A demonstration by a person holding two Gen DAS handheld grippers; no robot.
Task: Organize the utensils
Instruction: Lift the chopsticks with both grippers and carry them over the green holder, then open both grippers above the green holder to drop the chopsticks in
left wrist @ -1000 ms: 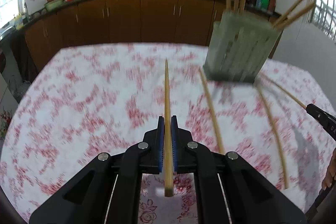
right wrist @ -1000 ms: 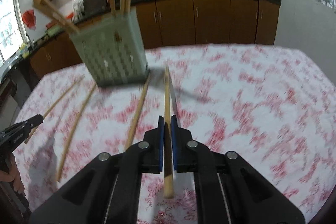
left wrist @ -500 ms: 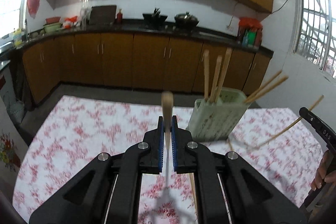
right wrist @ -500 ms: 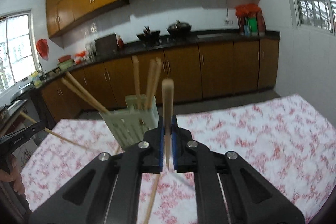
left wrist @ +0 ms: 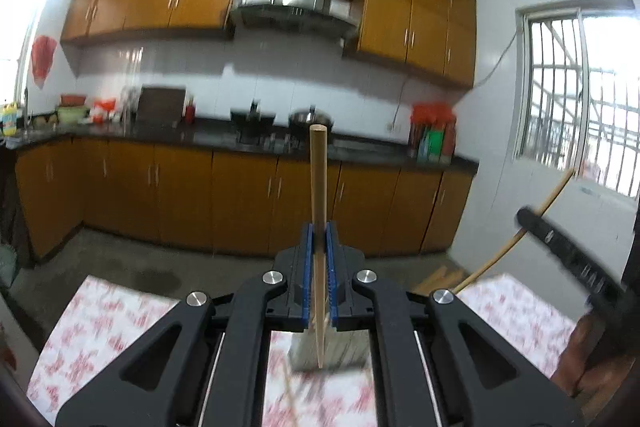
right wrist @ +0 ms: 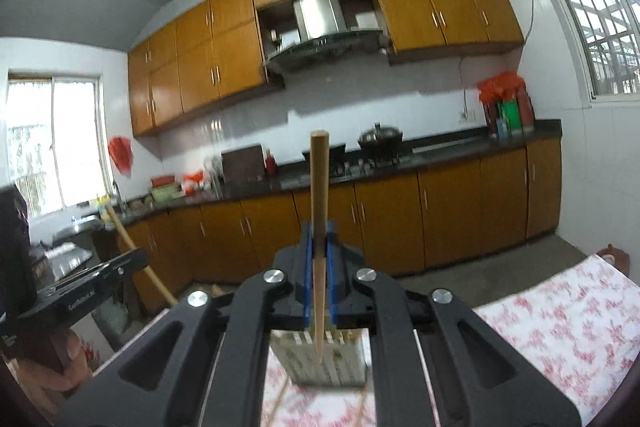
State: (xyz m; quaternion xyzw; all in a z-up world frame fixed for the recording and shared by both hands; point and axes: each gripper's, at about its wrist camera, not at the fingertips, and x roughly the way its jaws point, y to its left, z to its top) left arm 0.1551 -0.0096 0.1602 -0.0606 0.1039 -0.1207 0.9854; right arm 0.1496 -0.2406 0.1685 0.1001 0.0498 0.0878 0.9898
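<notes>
Left wrist view is hiding most of the pale slatted utensil holder [left wrist: 328, 351] behind the black gripper frame – only a blurred lower part is showing between the arms, standing on the floral tablecloth [left wrist: 104, 323]. Its rim and the sticks already in it are mostly cut off from sight, and a loose chopstick lying on the cloth is too smeared to place exactly. Left gripper [left wrist: 319, 247] is pinching narrow on a wooden chopstick [left wrist: 318, 195], which is standing nearly upright, thick end up, thin tip pointing down over the holder. At the right edge the other tool is showing dark and blurred, with its stick jutting up past it. Right gripper [right wrist: 319, 247] is likewise closing tight around its own chopstick [right wrist: 319, 195] – tip hanging above the slats of the holder [right wrist: 324, 363]; whether either tip is touching the holder is impossible to tell.
</notes>
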